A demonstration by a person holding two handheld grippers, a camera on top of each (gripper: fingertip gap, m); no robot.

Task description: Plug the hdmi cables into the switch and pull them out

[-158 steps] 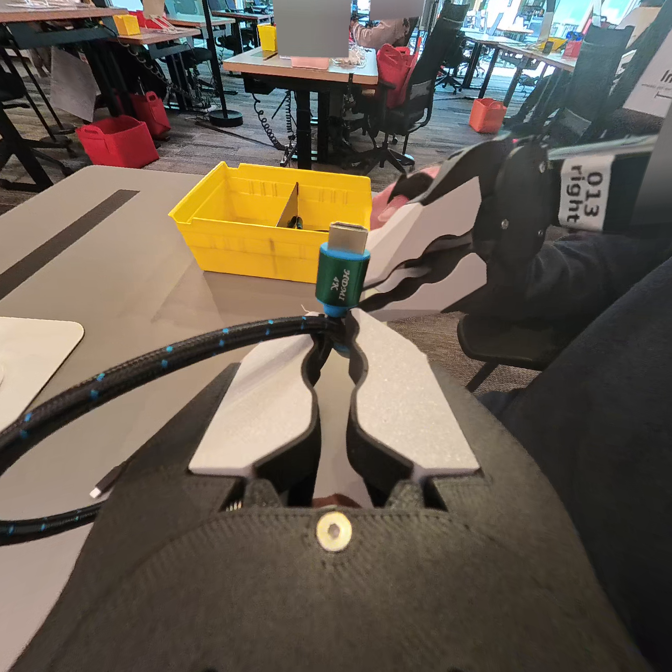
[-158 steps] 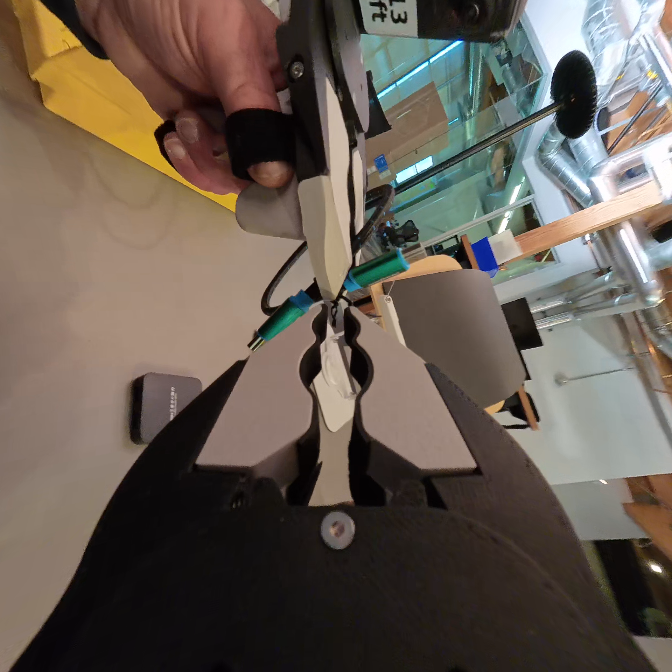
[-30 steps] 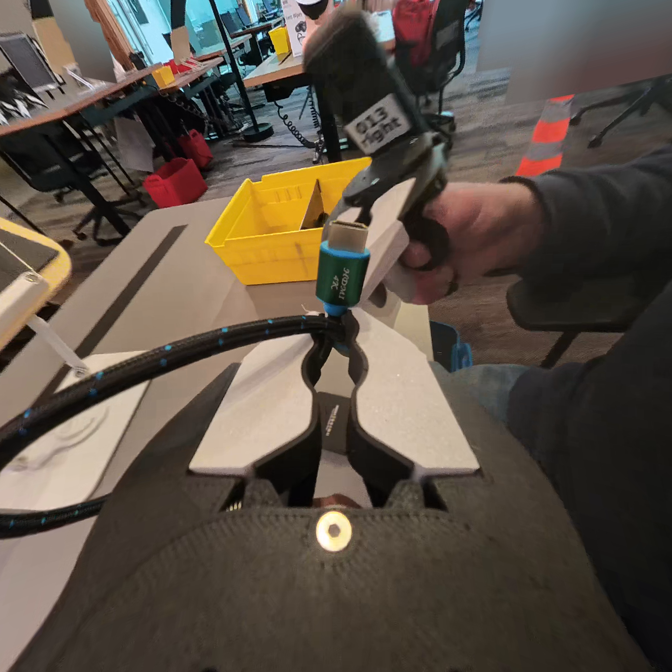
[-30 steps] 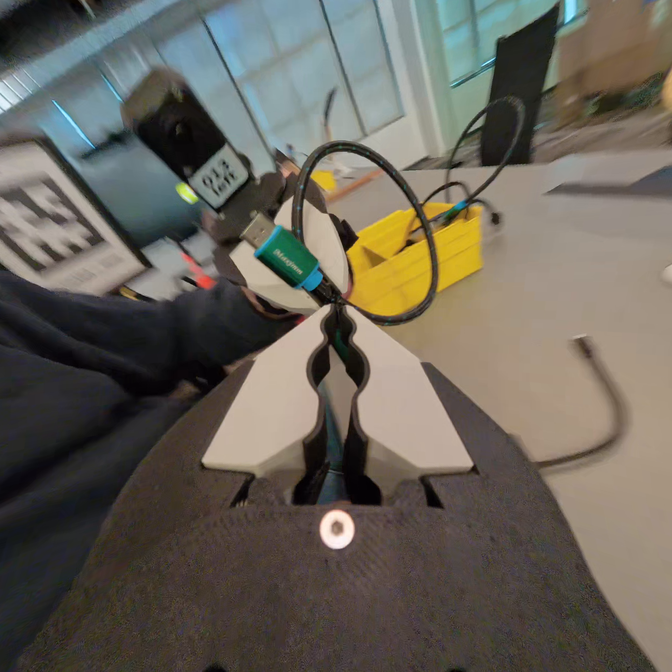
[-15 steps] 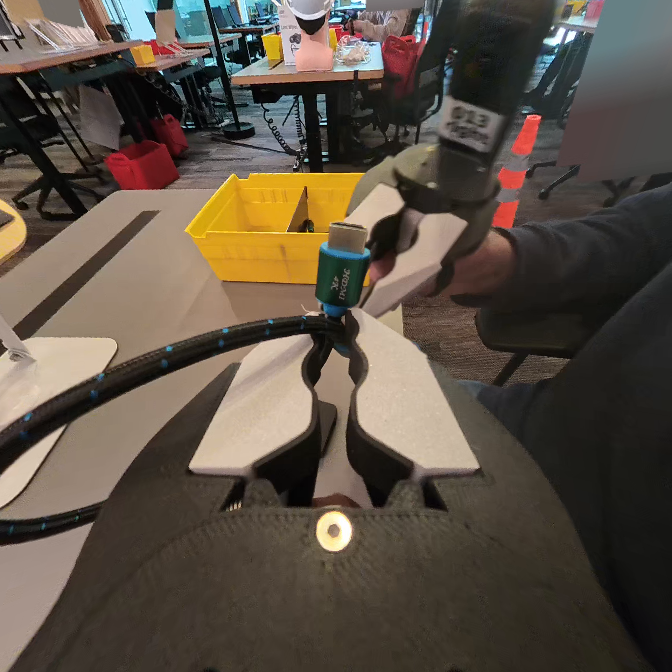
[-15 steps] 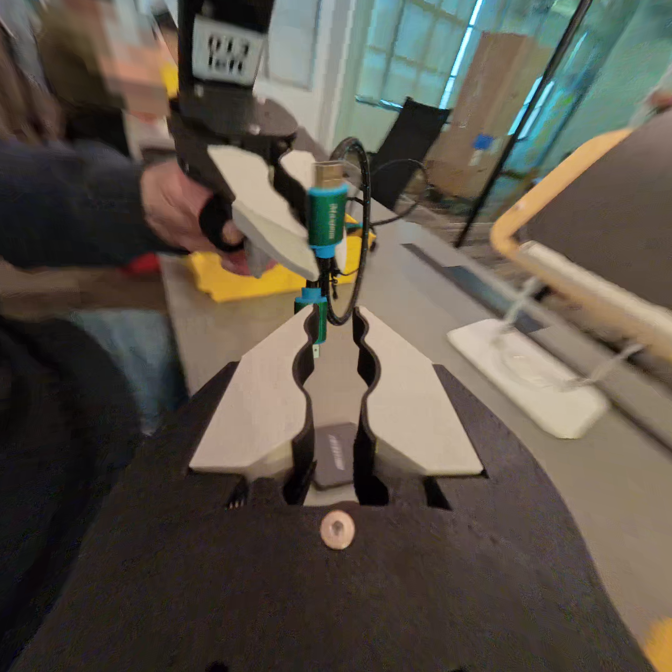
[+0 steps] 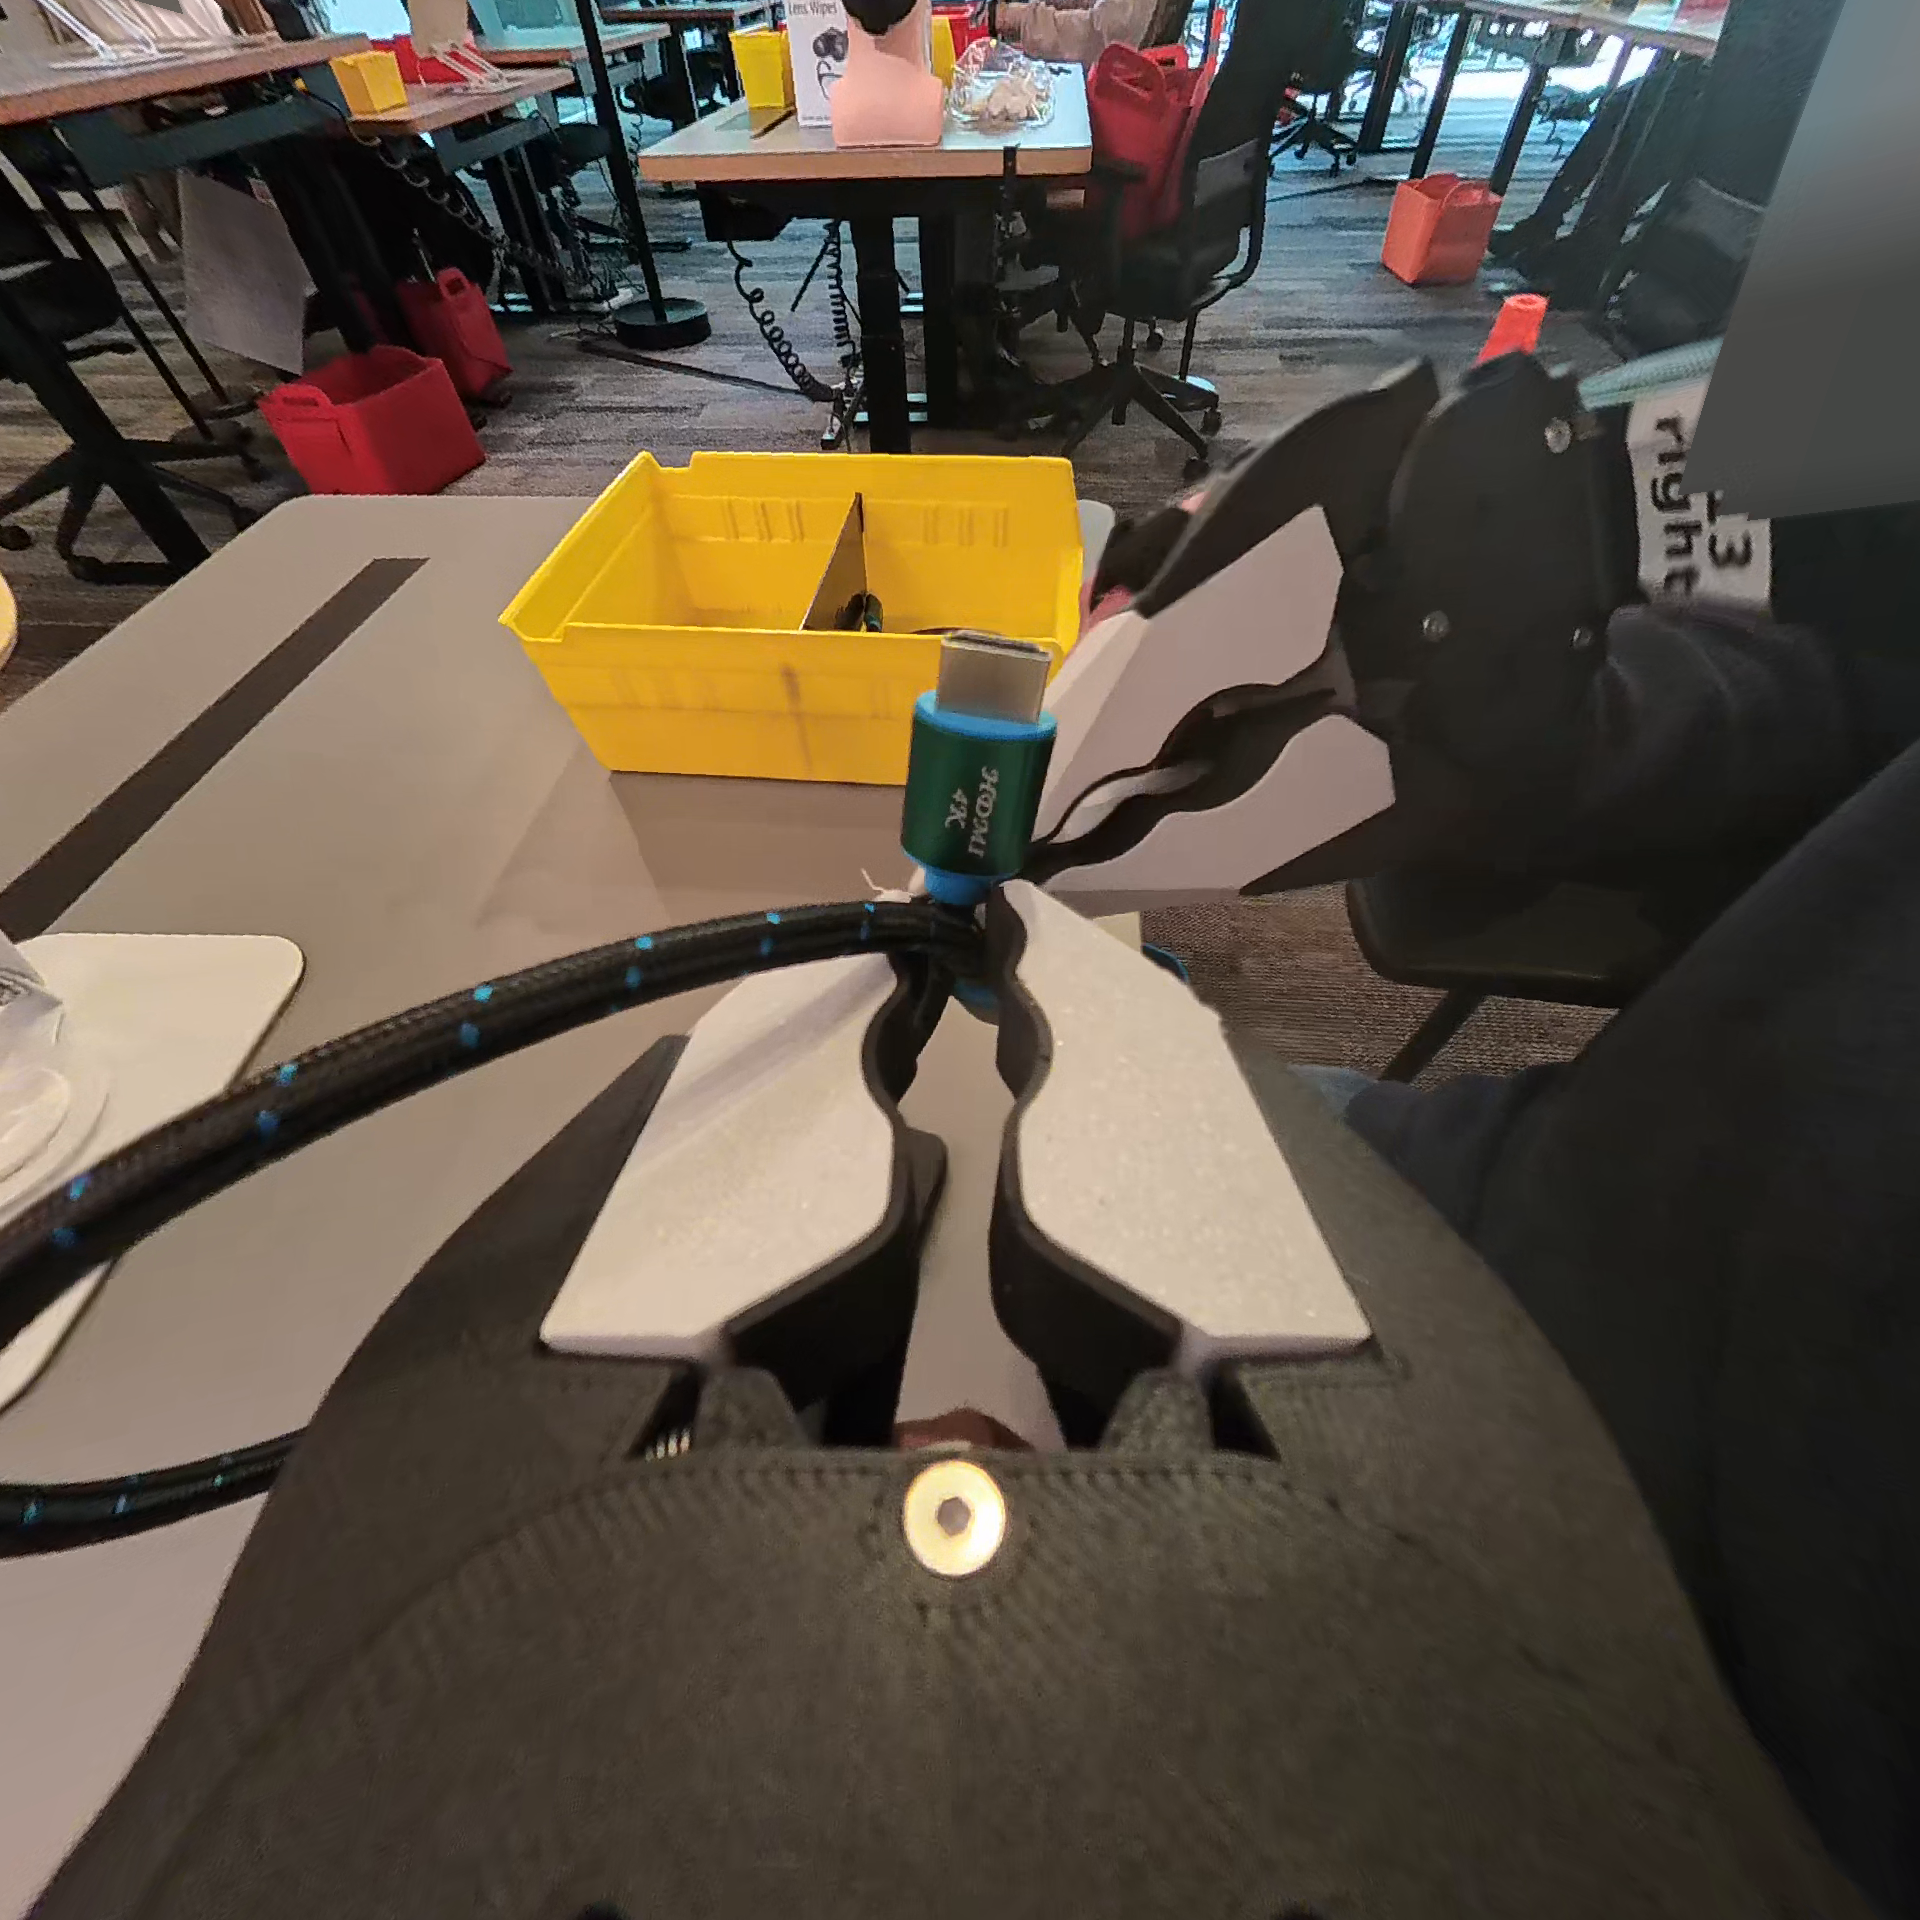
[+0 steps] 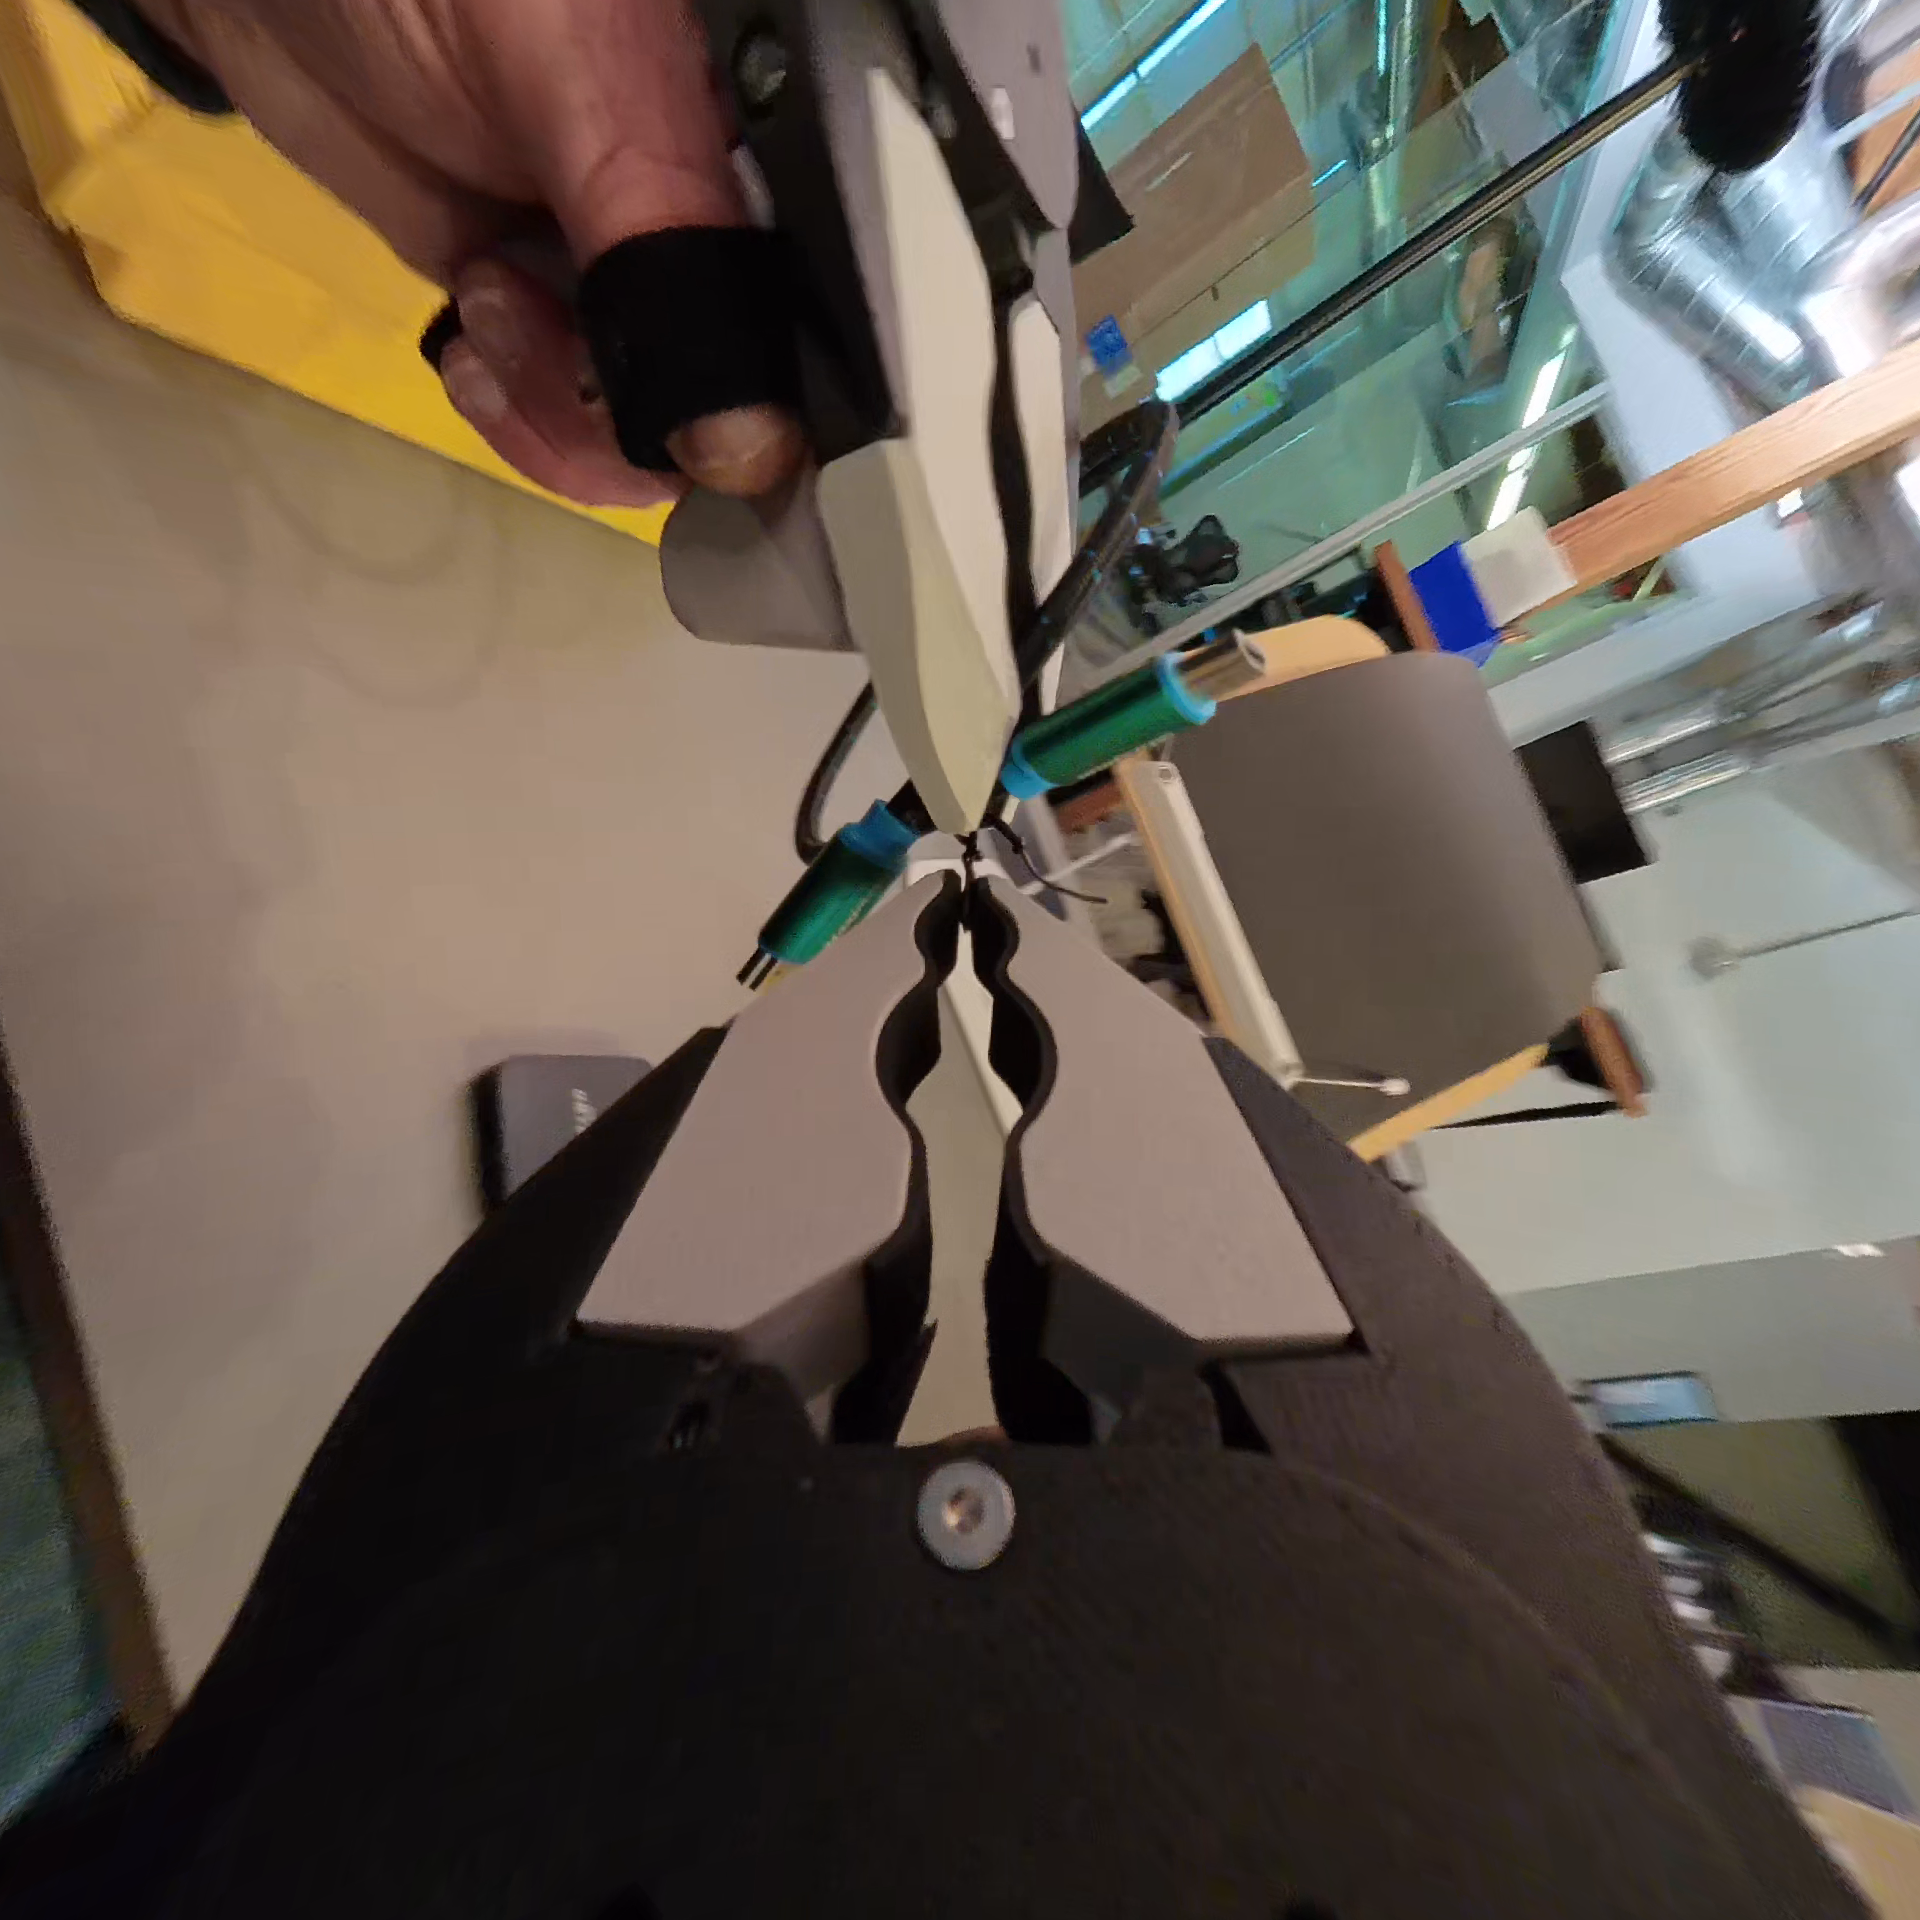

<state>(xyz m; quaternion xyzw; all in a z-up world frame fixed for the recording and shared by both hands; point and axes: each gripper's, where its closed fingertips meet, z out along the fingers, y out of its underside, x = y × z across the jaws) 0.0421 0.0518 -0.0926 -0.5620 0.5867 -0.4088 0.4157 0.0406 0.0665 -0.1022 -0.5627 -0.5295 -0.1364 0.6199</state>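
- While pointed forward over the near edge of the grey table, the left gripper has its fingertips pressed together on the braided HDMI cable just below its green plug, which stands upright above the tips.
- From the tips the cable arcs away to the left and off the near left of the view.
- Held sideways from the right, the right gripper meets the left one tip to tip; its fingertips are nearly pressed together on a thin black tie at the cable bundle.
- A second green plug hangs just beside those tips, angled down toward the table.
- Lying flat on the table, the dark switch is partly hidden behind the right gripper's body; no cable is in it.
- A yellow divided bin sits at the far side of the table.
- Beyond are office desks, chairs and red bins.
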